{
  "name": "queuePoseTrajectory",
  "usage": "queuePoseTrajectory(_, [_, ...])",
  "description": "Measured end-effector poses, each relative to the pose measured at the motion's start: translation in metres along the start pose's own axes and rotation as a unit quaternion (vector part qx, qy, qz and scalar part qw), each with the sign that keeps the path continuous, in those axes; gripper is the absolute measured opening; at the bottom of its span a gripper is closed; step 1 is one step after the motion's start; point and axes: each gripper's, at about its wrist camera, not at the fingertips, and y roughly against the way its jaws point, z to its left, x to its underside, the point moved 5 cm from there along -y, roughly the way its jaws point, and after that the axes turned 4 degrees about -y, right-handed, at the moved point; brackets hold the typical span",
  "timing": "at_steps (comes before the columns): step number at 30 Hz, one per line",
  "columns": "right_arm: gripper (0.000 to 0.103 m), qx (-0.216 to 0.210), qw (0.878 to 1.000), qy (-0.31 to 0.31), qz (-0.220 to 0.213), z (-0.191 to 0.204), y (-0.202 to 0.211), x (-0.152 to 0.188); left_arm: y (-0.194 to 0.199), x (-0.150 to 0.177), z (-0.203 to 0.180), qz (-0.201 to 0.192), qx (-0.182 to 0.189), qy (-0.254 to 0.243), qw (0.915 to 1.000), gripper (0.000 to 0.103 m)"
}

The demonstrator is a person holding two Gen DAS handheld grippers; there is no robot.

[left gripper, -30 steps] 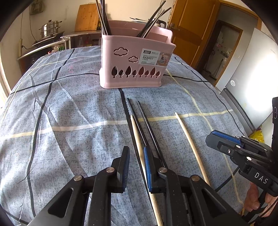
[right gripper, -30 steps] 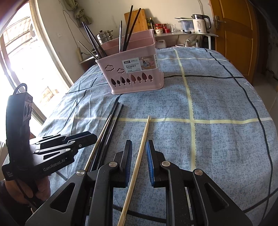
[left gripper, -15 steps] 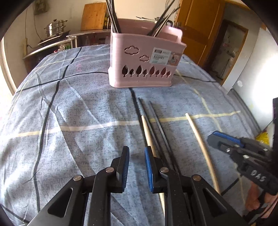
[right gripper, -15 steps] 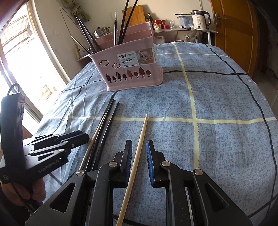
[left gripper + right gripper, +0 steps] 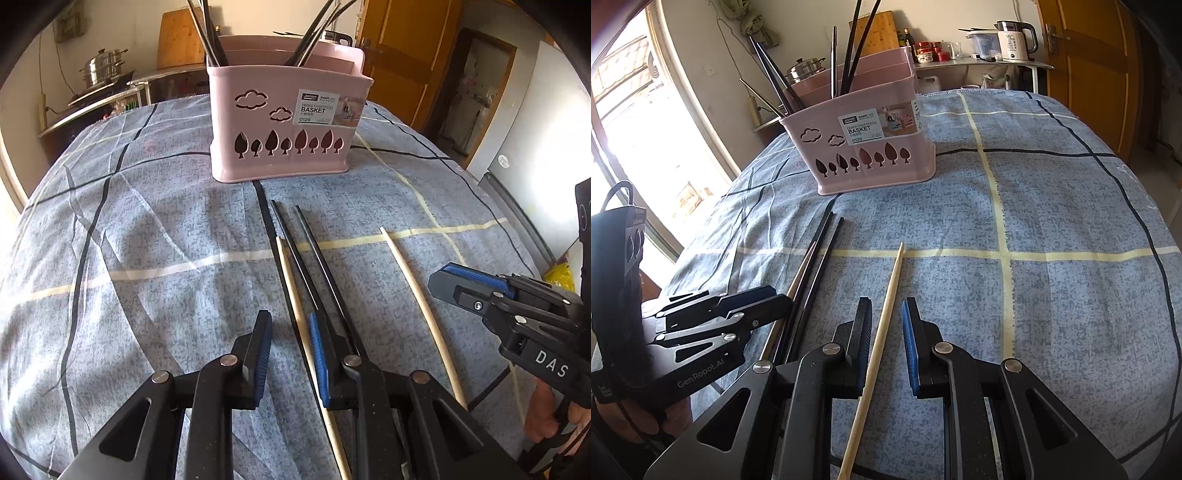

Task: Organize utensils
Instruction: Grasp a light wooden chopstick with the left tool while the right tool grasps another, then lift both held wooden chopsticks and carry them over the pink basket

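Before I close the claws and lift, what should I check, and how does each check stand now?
1. Lone wooden chopstick lies between the right claw fingers: ok.
2. Right claw pressing on it: not ok, a gap shows on both sides.
3. Left claw centred on one chopstick: not ok, the second wooden chopstick runs close to one finger.
4. Pink basket upright: ok.
5. Fingertips down at the cloth: cannot tell.

A home kitchen-dining room — a steamer pot (image 5: 105, 68) on a counter upper left, a cutting board (image 5: 181, 44) against the wall, a kettle (image 5: 1014, 40) and jars (image 5: 929, 51) on a shelf upper right, wooden doors (image 5: 1086, 70), a clothed table (image 5: 1052, 206).
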Motion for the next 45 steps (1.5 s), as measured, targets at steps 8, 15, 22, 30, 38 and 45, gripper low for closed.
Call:
queuePoseTrajectory(8, [0.017, 0.003, 1.000, 0.003, 0.005, 0.000, -0.006, -0.002, 0.002, -0.001, 0.013, 0.002, -0.017, 0.006, 0.9998, 0.021])
queuePoseTrajectory(15, [0.017, 0.019, 1.000, 0.009, 0.018, 0.000, -0.022, -0.008, -0.001, -0.009, 0.028, 0.010, -0.002, 0.032, 0.9994, 0.021])
queuePoseTrajectory(22, [0.017, 0.039, 0.999, 0.021, 0.029, 0.003, -0.035, -0.017, -0.017, -0.030, 0.036, 0.021, -0.003, 0.038, 0.9991, 0.021])
queuePoseTrajectory(30, [0.016, 0.062, 0.997, 0.039, 0.037, 0.009, -0.041, -0.021, -0.025, -0.038, 0.027, 0.022, -0.042, 0.007, 0.9989, 0.013])
queuePoseTrajectory(38, [0.007, 0.048, 0.997, 0.034, 0.044, 0.011, -0.039, -0.023, -0.019, -0.042, 0.034, 0.027, -0.030, 0.027, 0.9988, 0.005])
queuePoseTrajectory(45, [0.006, 0.025, 0.999, 0.030, 0.016, 0.018, -0.015, -0.040, 0.011, -0.056, 0.028, -0.005, -0.020, 0.020, 0.9996, 0.005])
